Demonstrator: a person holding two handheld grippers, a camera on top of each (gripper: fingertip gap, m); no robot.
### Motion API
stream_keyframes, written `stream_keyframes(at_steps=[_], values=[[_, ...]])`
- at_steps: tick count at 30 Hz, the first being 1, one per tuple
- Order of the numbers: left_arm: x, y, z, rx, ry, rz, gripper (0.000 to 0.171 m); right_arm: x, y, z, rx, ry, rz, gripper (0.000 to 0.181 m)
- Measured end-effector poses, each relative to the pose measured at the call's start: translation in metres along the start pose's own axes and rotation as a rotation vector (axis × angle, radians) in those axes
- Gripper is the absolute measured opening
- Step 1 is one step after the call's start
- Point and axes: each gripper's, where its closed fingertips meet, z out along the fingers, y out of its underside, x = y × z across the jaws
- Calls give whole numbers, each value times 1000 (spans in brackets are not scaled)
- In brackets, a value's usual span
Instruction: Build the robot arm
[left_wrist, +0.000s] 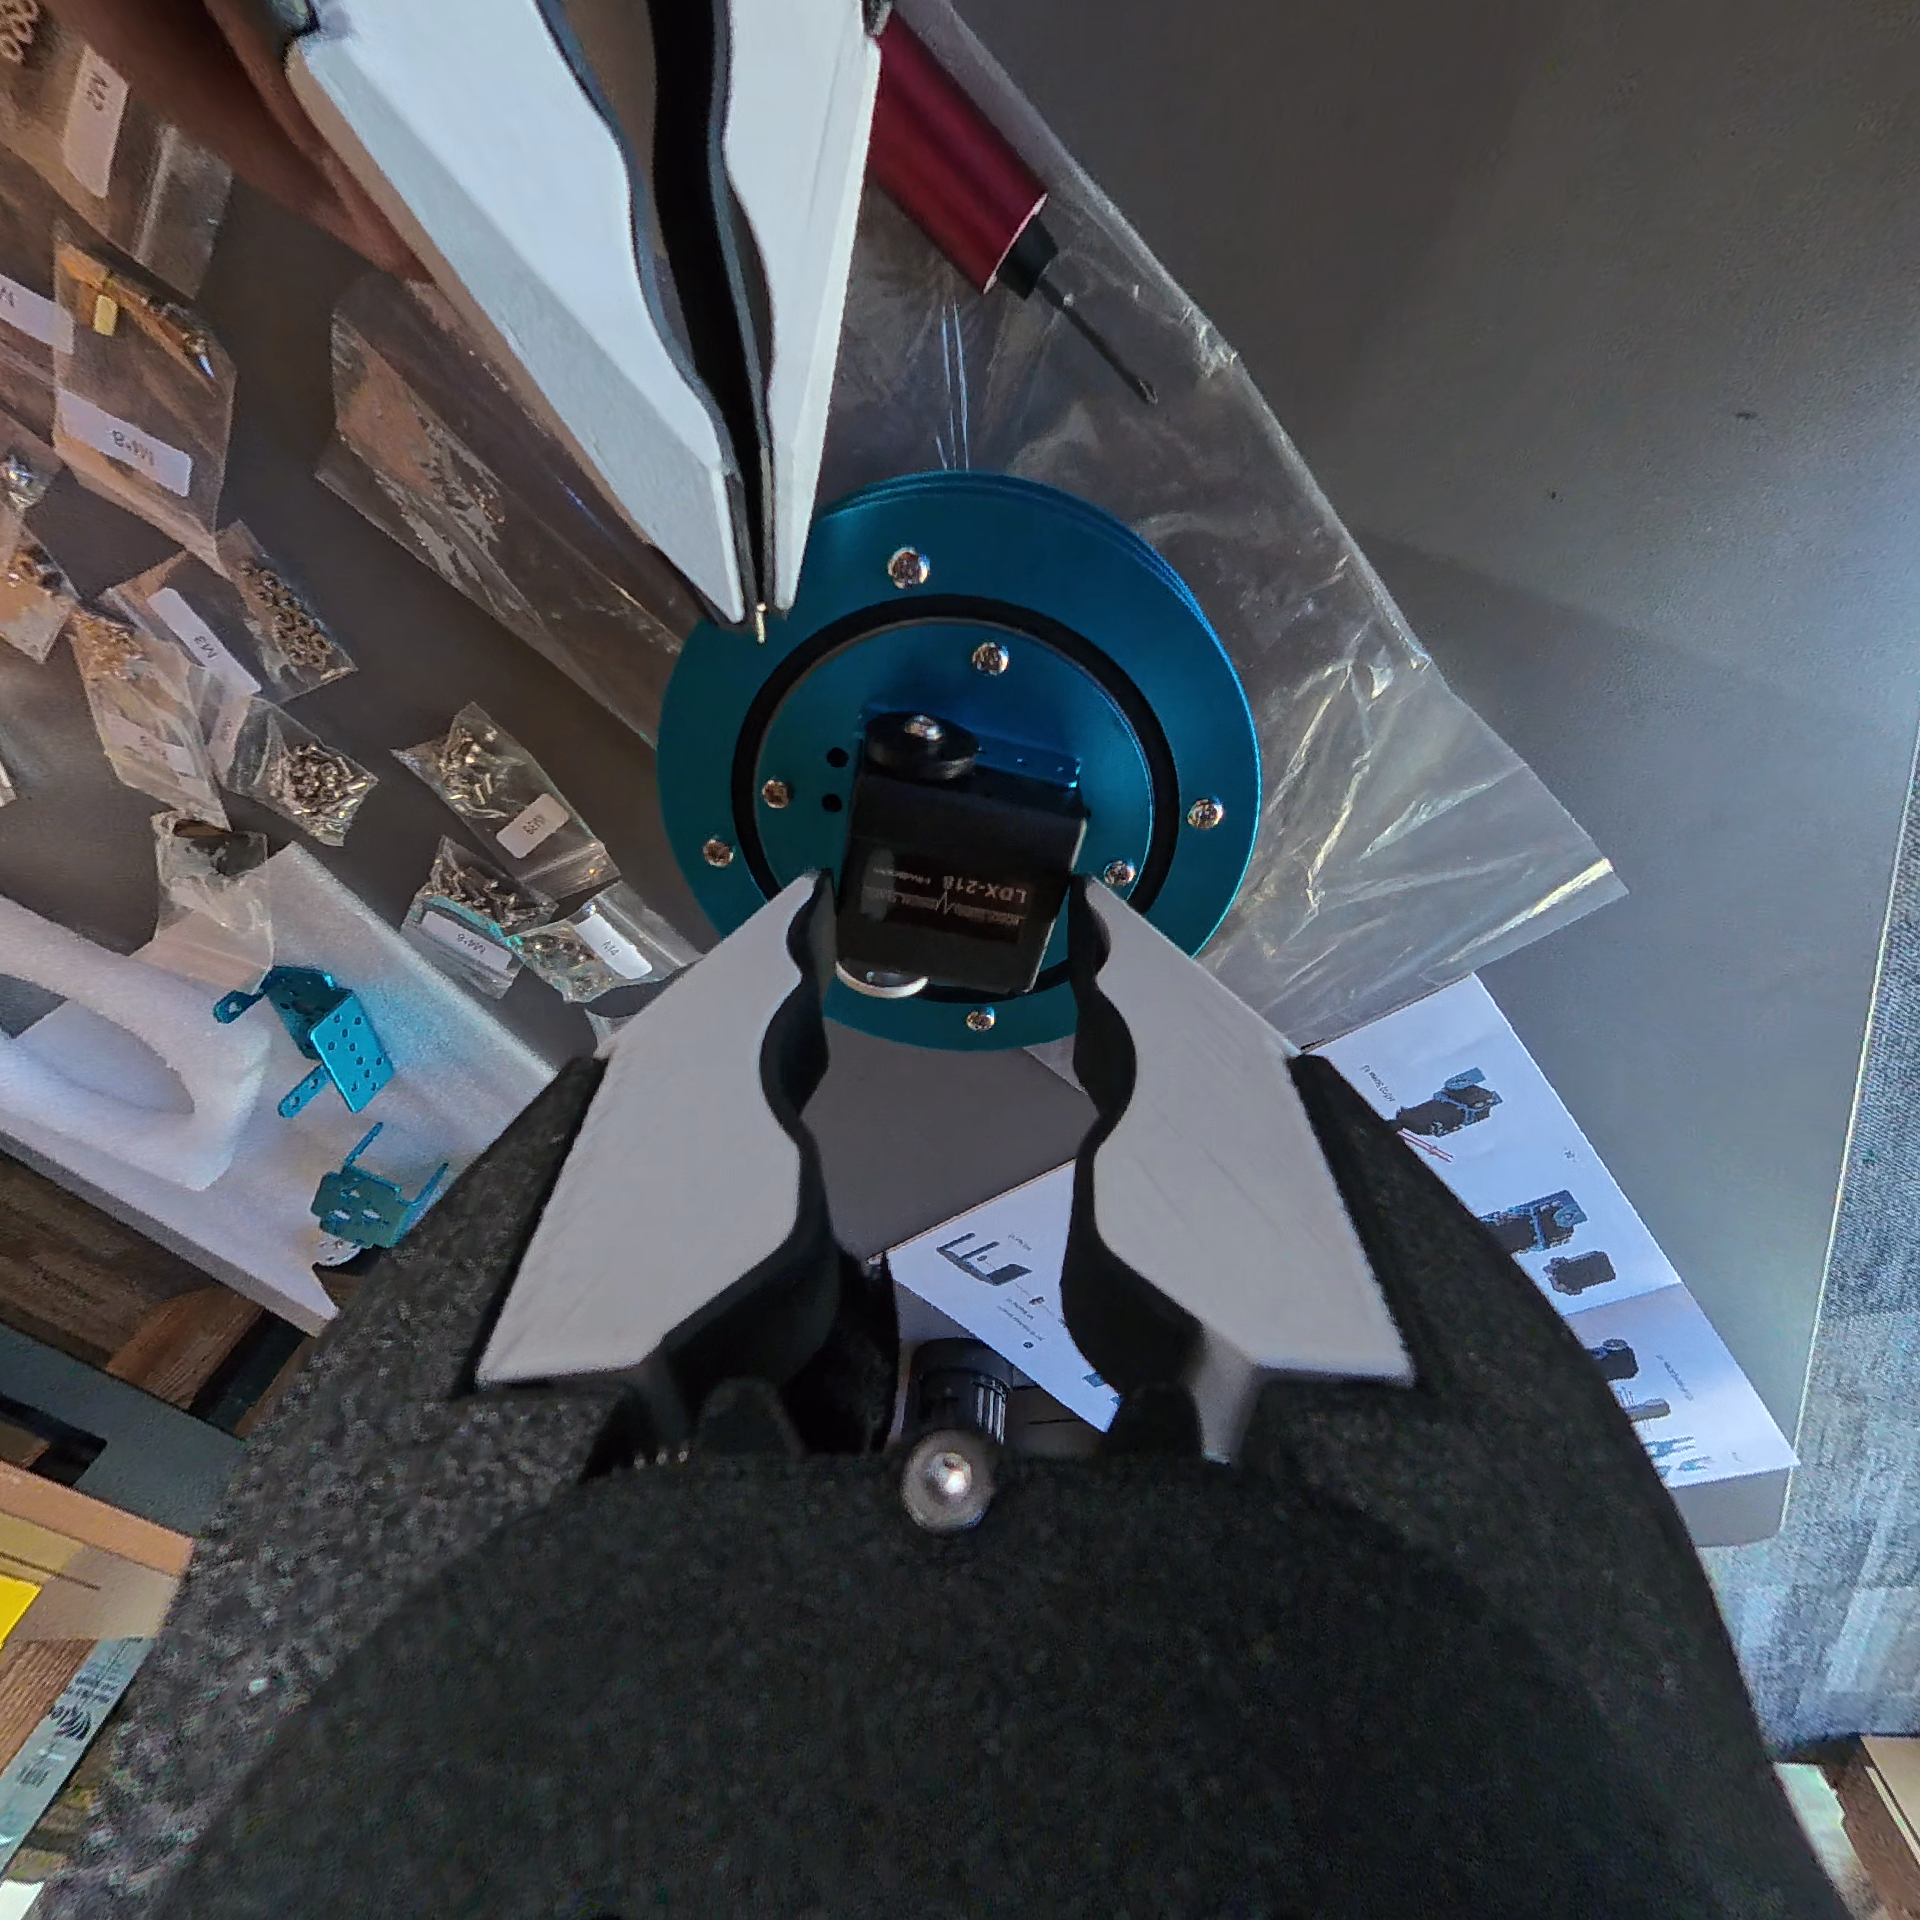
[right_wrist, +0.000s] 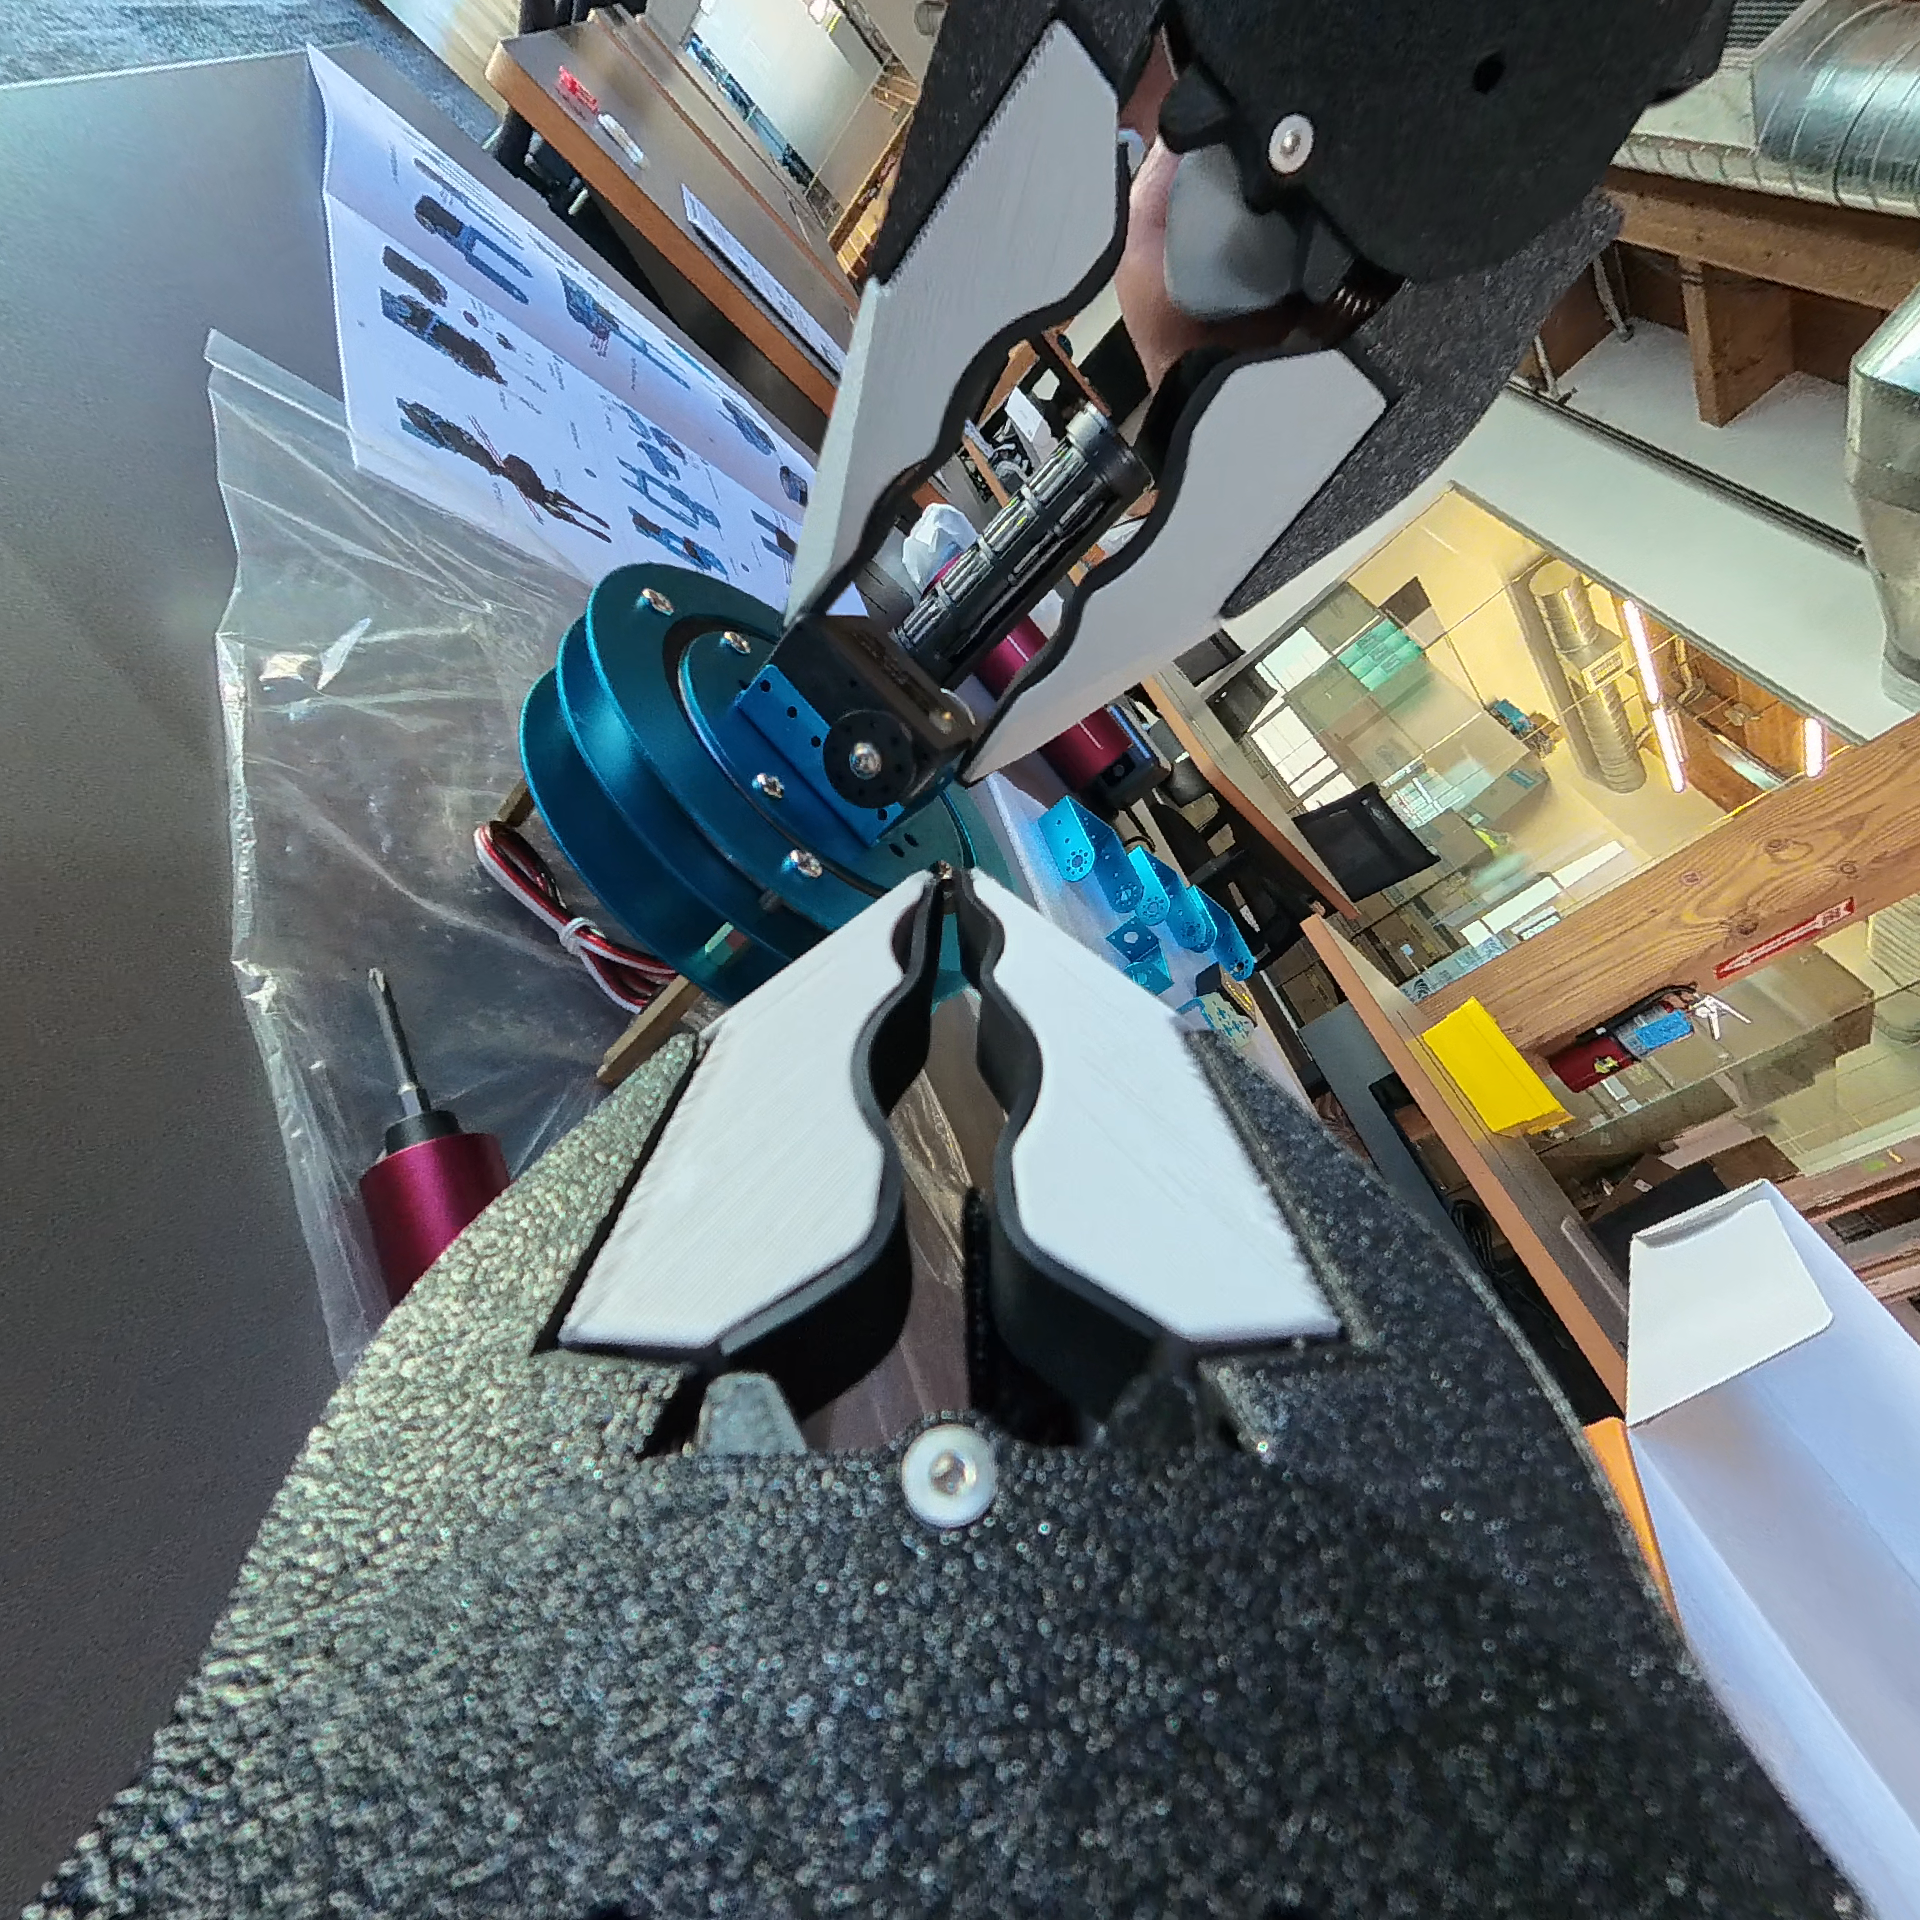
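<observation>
A black servo (left_wrist: 935, 821) sits in a blue bracket on top of a round blue base (left_wrist: 1195, 644). My left gripper (left_wrist: 951, 888) is shut on the servo, one fingertip on each side. My right gripper (left_wrist: 758, 603) comes in from above, shut on a small brass screw (left_wrist: 762, 623) held right at the base's rim. In the right wrist view, my right gripper (right_wrist: 940, 881) pinches the screw (right_wrist: 943, 869) just over the blue base (right_wrist: 613, 748). There the left gripper (right_wrist: 878, 696) grips the servo (right_wrist: 883, 753) from above.
The base rests on a clear plastic bag (left_wrist: 1299, 623) with a red-handled screwdriver (left_wrist: 956, 177) (right_wrist: 431, 1184) beside it. An instruction sheet (left_wrist: 1507, 1195), bags of screws (left_wrist: 312, 769), blue brackets (left_wrist: 322, 1039) on white foam (left_wrist: 104, 1039) and a white box (right_wrist: 1766, 1455) lie around. The left gripper's tips are roughly 6 centimetres from the right gripper's.
</observation>
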Motion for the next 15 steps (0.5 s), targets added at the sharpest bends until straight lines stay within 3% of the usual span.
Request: stream_keyframes(at_steps=[15], values=[[-3, 3, 0, 8, -26, -18, 45, 0, 0, 0, 0, -1, -3, 1]])
